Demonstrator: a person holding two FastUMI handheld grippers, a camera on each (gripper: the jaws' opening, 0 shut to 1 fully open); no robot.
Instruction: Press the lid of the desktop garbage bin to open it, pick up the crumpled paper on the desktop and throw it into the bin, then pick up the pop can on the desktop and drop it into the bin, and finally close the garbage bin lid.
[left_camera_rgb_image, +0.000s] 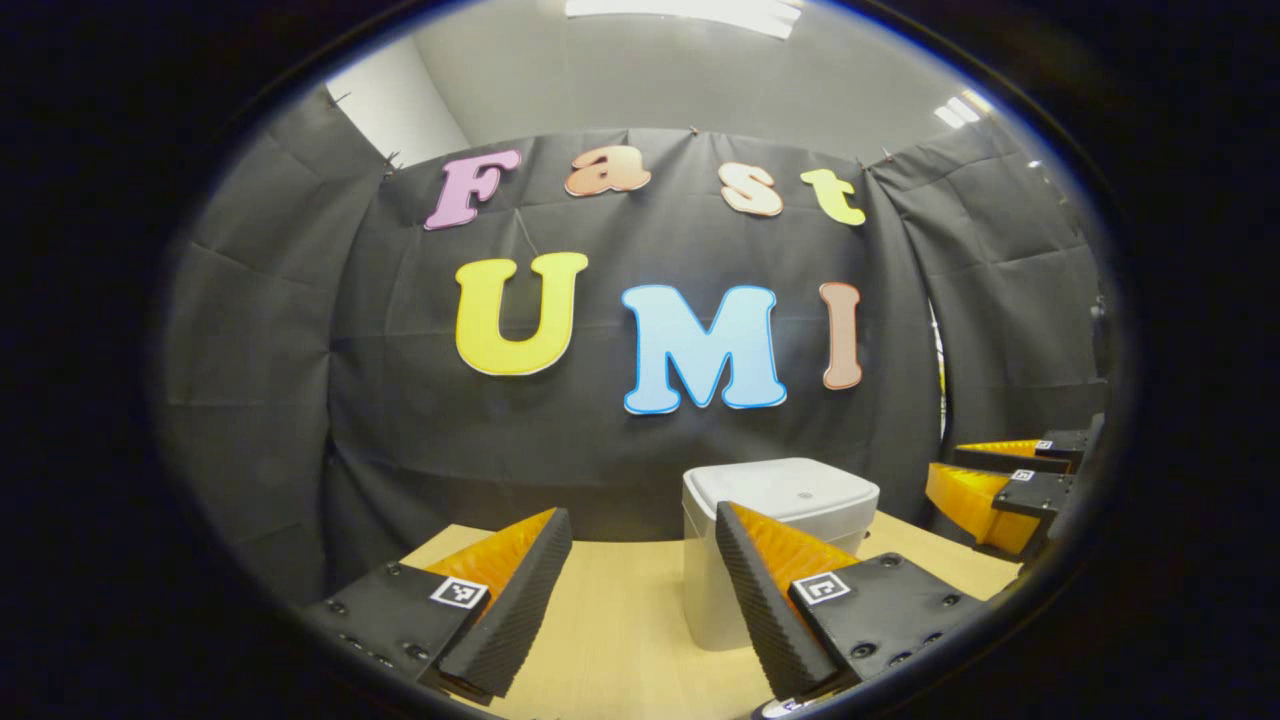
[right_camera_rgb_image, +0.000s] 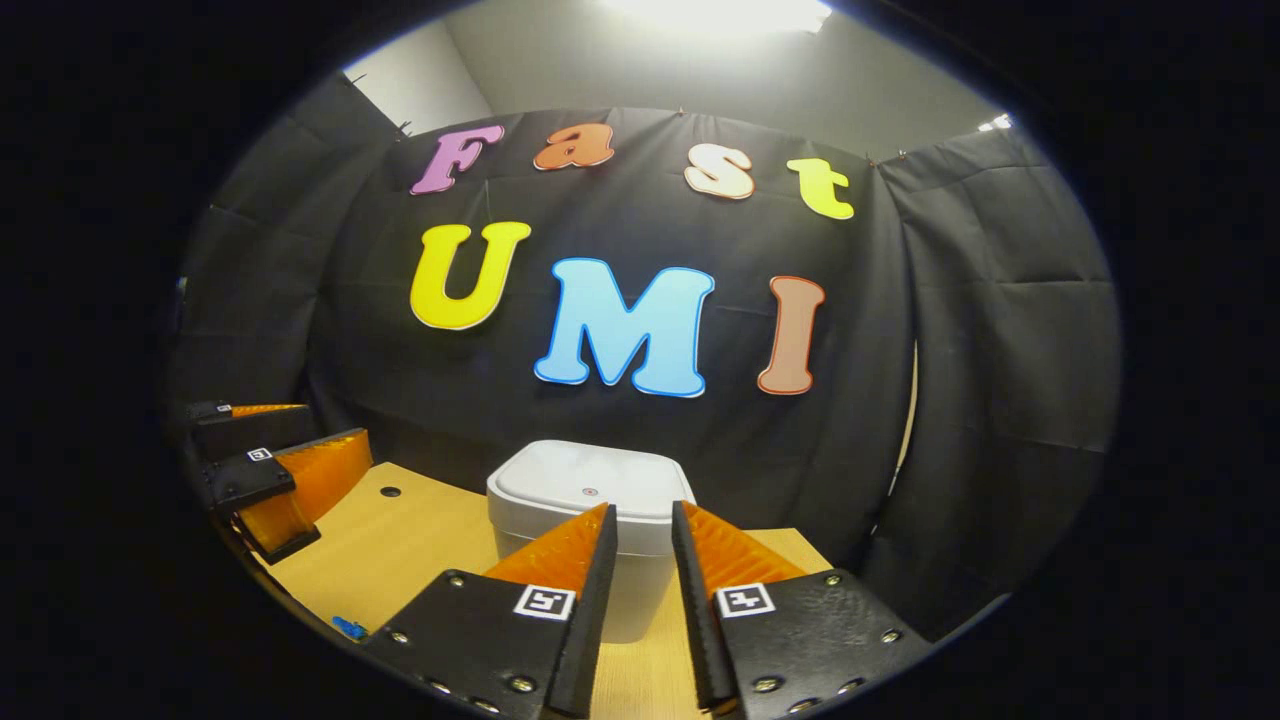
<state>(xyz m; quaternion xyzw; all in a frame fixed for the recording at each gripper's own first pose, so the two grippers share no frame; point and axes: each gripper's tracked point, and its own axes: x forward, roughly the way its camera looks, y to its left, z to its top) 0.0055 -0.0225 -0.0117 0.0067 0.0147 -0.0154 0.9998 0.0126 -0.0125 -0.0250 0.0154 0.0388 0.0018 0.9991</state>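
Bin (right_camera_rgb_image: 590, 520) lid is sitting shut, so nothing looks started; right gripper (right_camera_rgb_image: 643, 540) is hovering nearly closed and empty, left gripper (left_camera_rgb_image: 640, 560) gaping open.

White desktop bin, lid down.

The garbage bin (left_camera_rgb_image: 775, 545) is a white, squarish tub with rounded corners, standing upright on the wooden desktop (left_camera_rgb_image: 620, 620) near its far edge. Its flat lid (right_camera_rgb_image: 590, 480) sits closed and level, with a small round mark near the lid's middle. In the left gripper view it stands toward 5 o'clock; in the right gripper view, near 6 o'clock.
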